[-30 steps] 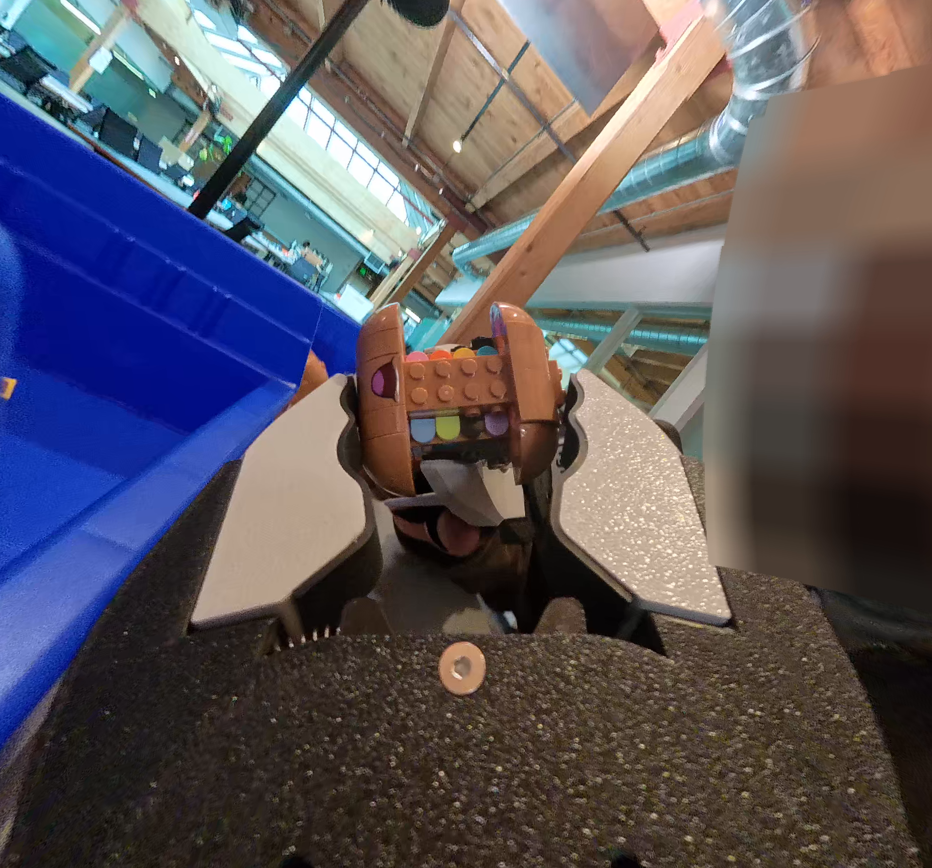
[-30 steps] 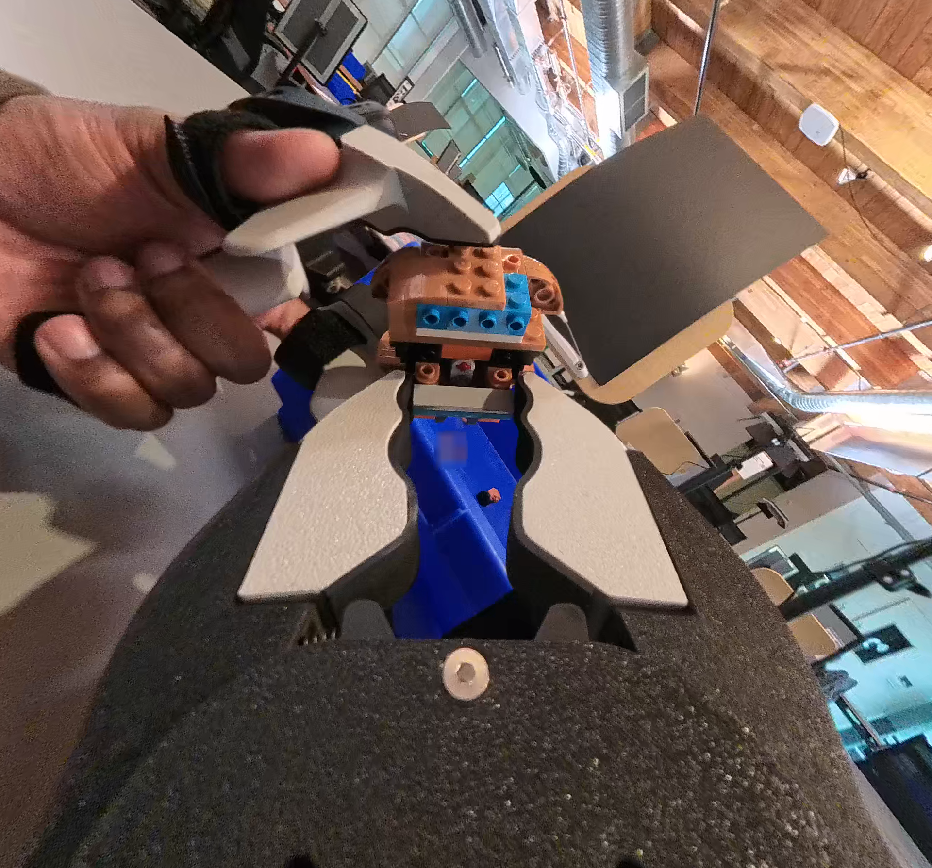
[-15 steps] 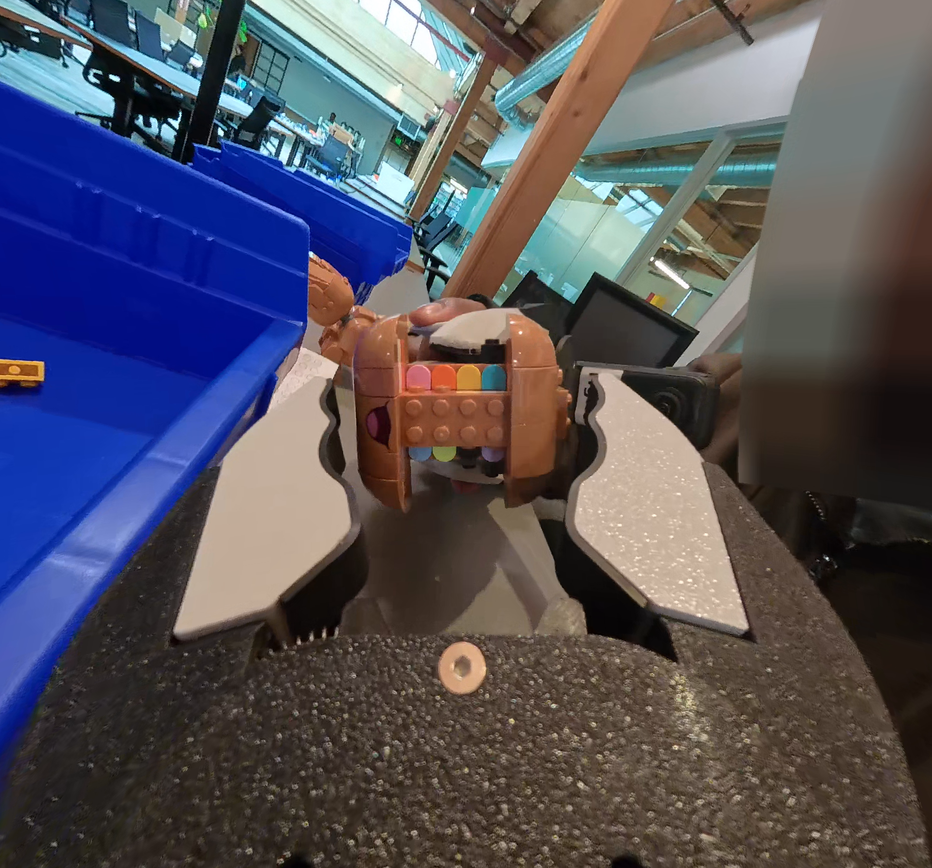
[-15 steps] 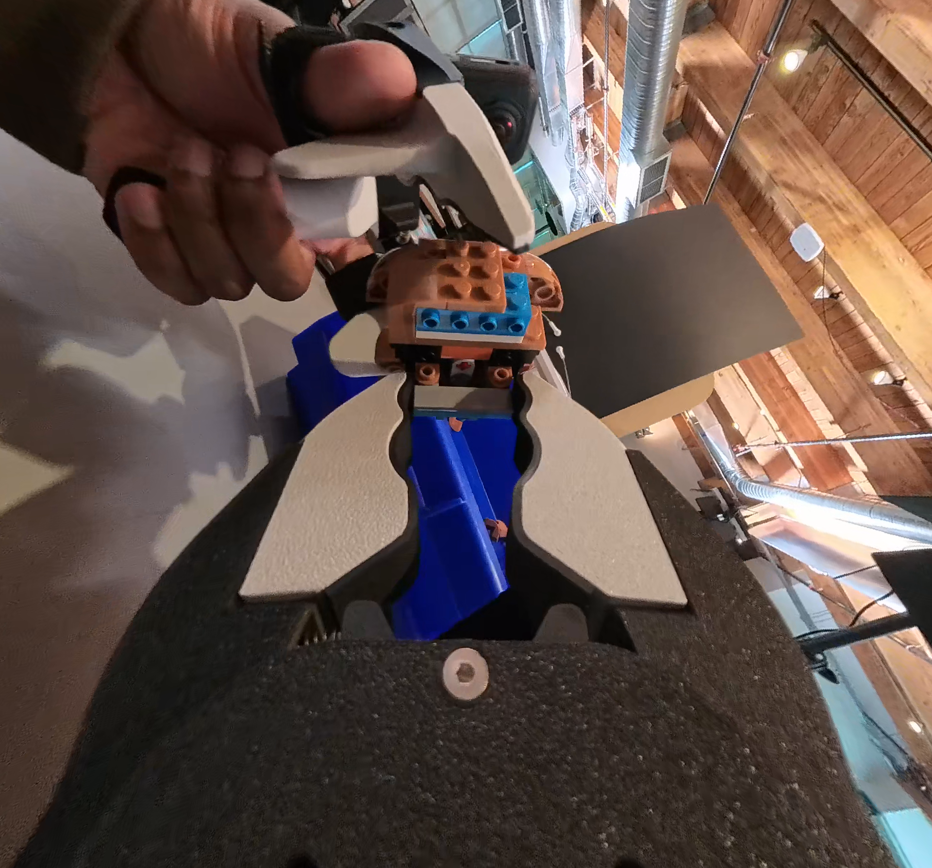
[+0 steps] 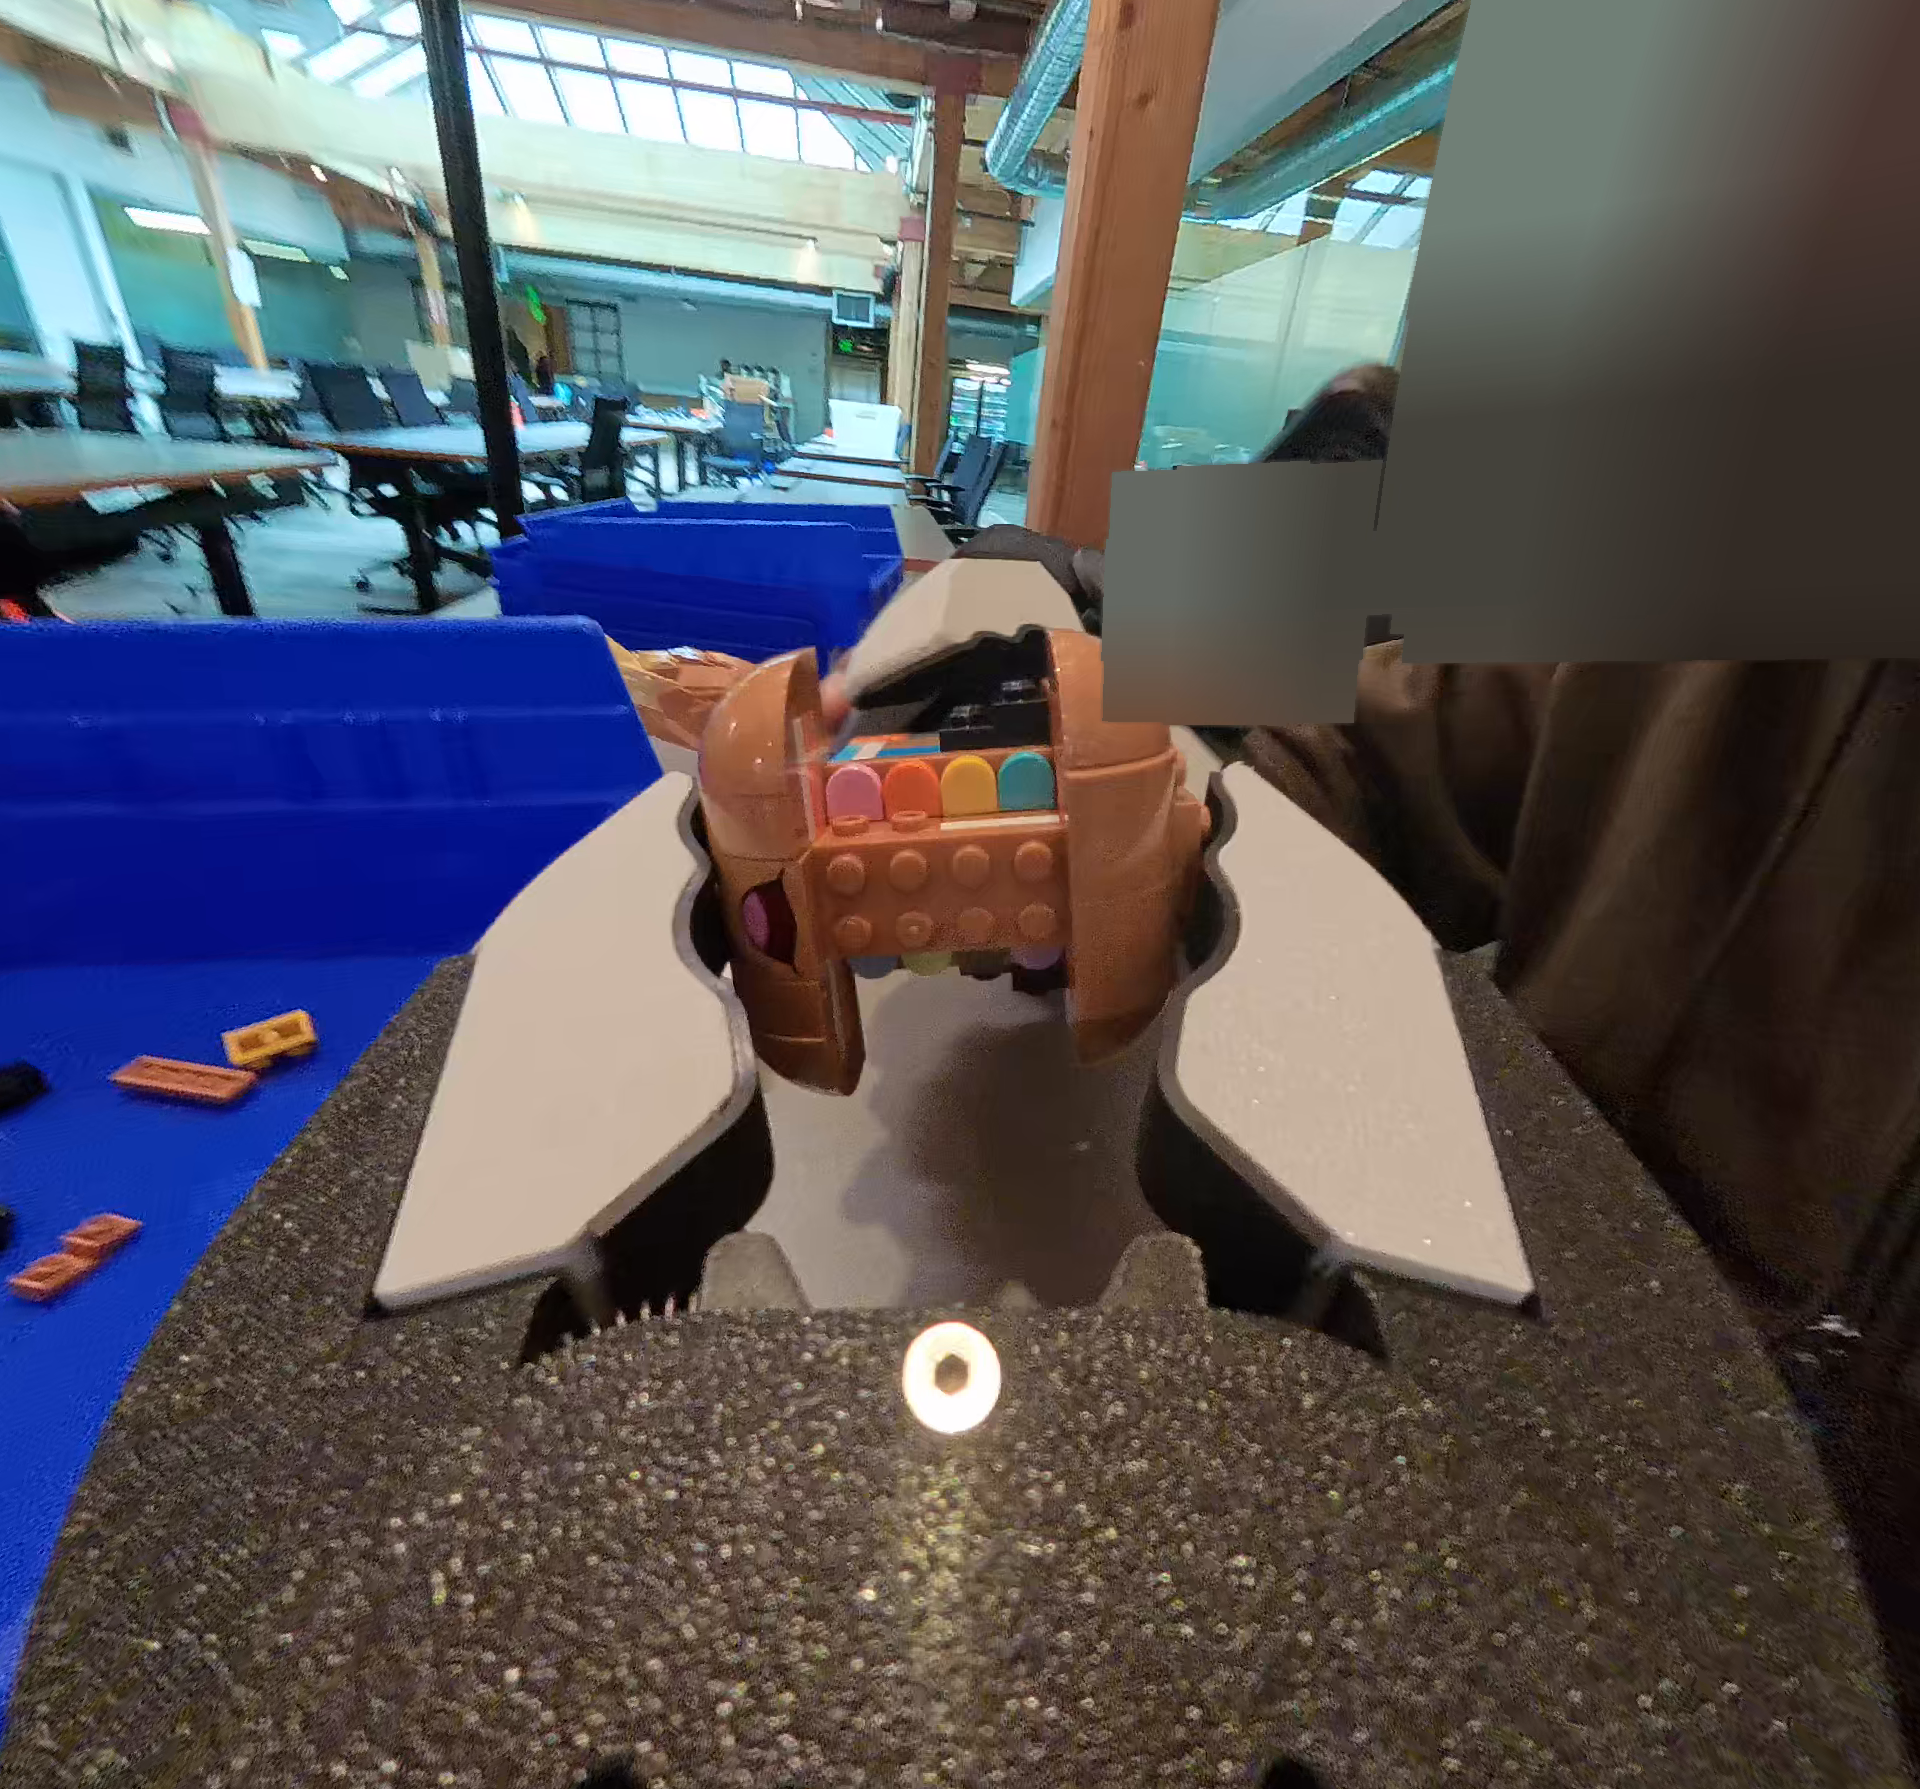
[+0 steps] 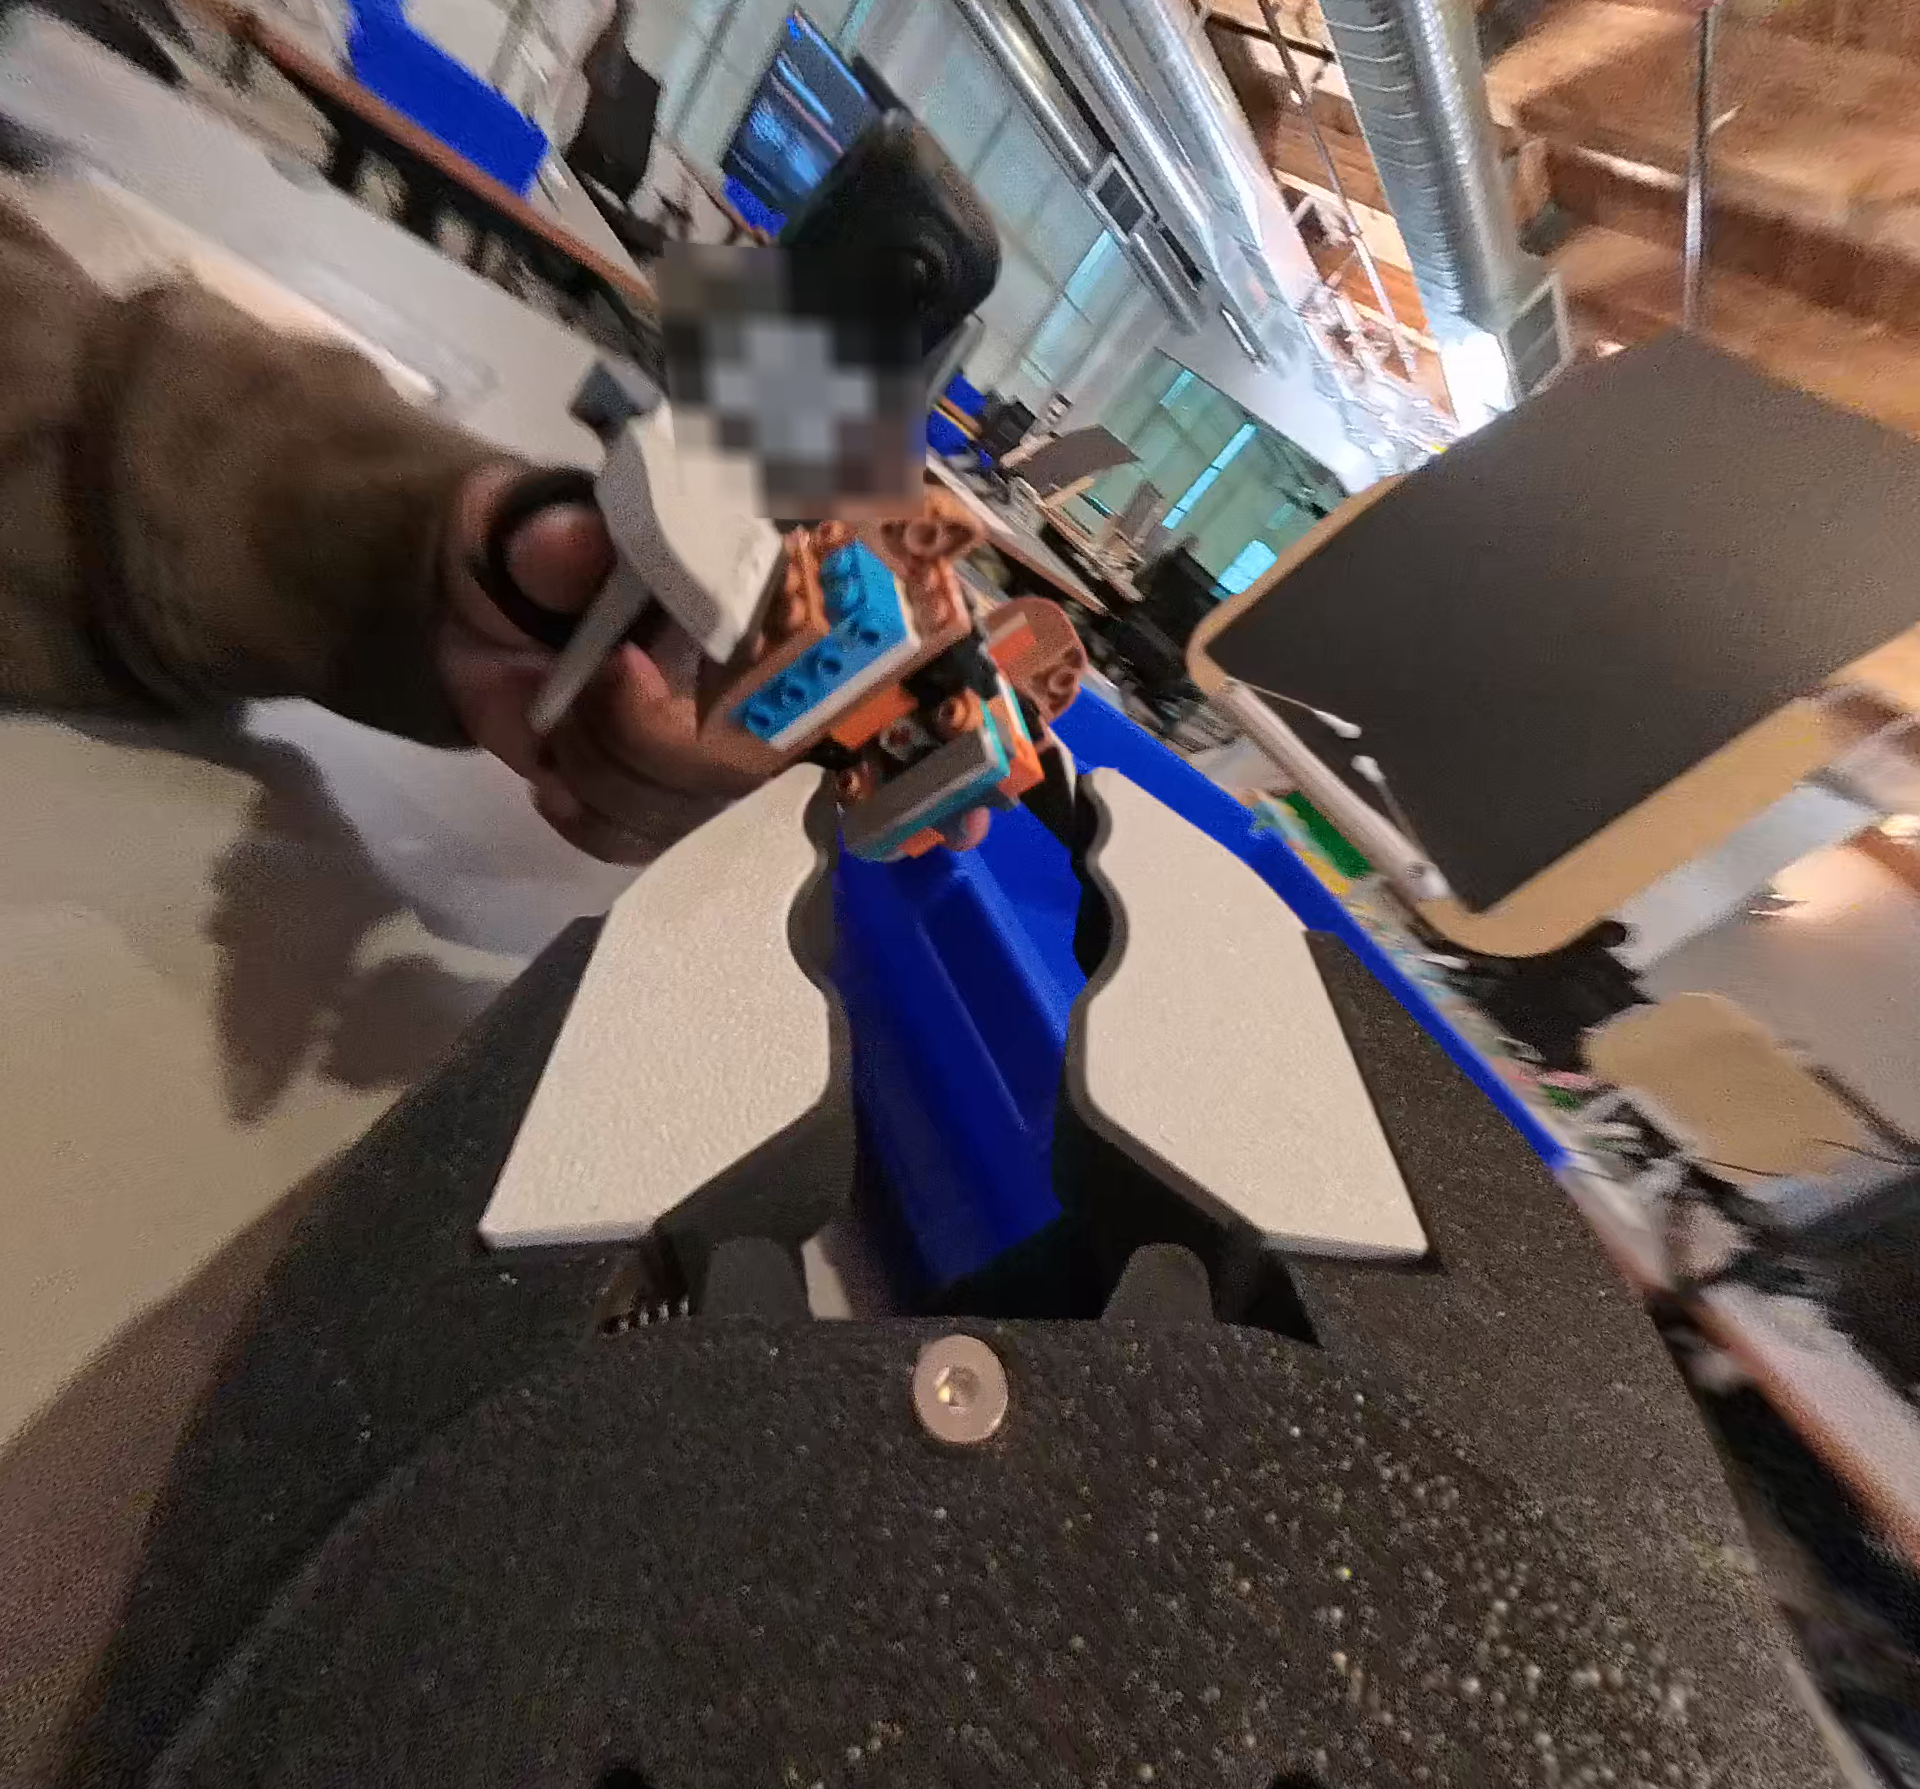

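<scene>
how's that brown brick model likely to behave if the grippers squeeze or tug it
The brown brick model looks rigid but built from many snapped-together pieces, so a tug may pop parts off. Its rounded, glossy sides could slip against the left gripper fingers. It probably weighs little for its bulk.

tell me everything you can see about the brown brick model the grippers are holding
The brown brick model is a studded plastic build with two rounded side shells, a studded plate across its front, and a row of pink, orange, yellow and teal tiles above it. The left gripper clamps its shells. In the right wrist view, blue, orange and grey parts show, tilted; the right gripper sits at its grey end, contact unclear. Blue bin alongside.
</scene>
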`<state>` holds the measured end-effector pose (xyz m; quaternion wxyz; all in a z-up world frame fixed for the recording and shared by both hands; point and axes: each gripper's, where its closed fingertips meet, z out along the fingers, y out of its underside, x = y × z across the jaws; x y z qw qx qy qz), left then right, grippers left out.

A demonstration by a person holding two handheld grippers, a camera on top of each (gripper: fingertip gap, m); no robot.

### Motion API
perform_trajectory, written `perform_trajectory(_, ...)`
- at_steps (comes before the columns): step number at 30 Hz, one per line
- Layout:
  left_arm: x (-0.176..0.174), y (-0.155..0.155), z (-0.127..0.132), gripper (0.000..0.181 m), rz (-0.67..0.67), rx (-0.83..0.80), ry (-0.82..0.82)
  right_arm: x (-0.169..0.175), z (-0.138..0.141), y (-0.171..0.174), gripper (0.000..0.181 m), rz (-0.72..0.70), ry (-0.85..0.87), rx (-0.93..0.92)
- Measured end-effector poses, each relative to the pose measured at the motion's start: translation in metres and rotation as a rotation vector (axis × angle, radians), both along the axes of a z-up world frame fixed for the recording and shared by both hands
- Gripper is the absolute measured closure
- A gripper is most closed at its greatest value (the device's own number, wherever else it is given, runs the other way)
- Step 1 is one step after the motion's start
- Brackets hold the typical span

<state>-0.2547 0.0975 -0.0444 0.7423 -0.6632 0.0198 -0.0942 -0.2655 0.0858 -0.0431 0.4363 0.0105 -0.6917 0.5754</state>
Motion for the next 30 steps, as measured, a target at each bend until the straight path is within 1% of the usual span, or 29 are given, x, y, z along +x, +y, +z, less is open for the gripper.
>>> perform_trajectory(2,-0.001,0.000,-0.001,0.093,0.034,0.008,0.071,0.008,0.004,-0.002,0.145,0.072,-0.065,-0.055)
perform_trajectory(3,0.000,0.000,-0.002,0.093,0.040,0.015,0.104,0.009,0.005,-0.002,0.149,0.085,-0.088,-0.067)
perform_trajectory(5,0.003,-0.001,0.001,0.093,0.048,0.048,0.155,0.009,0.003,-0.002,0.153,0.091,-0.112,-0.069)
perform_trajectory(8,0.004,-0.001,0.000,0.093,0.048,0.048,0.173,0.008,0.001,-0.002,0.158,0.089,-0.131,-0.067)
perform_trajectory(15,-0.001,-0.007,0.011,0.094,0.080,0.116,0.165,0.001,-0.005,-0.001,0.158,0.070,-0.226,-0.094)
perform_trajectory(21,0.001,-0.006,0.013,0.094,0.106,0.146,0.209,0.000,-0.008,-0.002,0.161,0.146,-0.384,-0.188)
perform_trajectory(30,0.004,-0.003,0.011,0.094,0.116,0.155,0.256,0.005,-0.010,-0.005,0.167,0.199,-0.438,-0.209)
